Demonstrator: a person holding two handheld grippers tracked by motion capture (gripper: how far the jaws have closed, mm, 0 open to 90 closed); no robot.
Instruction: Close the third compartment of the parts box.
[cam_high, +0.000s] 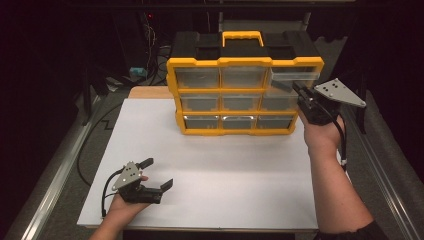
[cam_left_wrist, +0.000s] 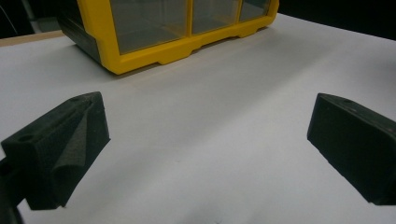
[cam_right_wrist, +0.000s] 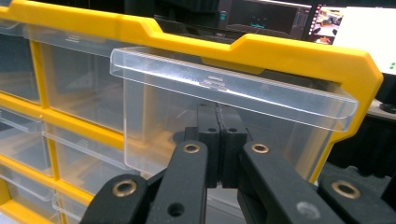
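Note:
A yellow-framed organizer (cam_high: 173, 90) with clear drawers stands at the back of the white table (cam_high: 210, 170). Its top right drawer (cam_high: 296, 76) sticks out a little from the frame. My right gripper (cam_high: 297, 89) is shut, its tips tucked under that drawer's clear front lip (cam_right_wrist: 233, 88). In the right gripper view the two jaws meet at the tips (cam_right_wrist: 219, 116) with no gap, seen through the clear plastic. My left gripper (cam_high: 159, 175) rests open near the front left of the table. Nothing lies between its black pads (cam_left_wrist: 70, 140), which point toward the organizer's bottom row (cam_left_wrist: 154, 28).
The organizer has a yellow carry handle (cam_high: 243, 36) on top. A wooden board (cam_high: 150, 92) shows behind the white surface at the left. Metal rails (cam_high: 60, 175) run along both sides of the table. Lit monitors (cam_right_wrist: 355, 28) stand behind the organizer.

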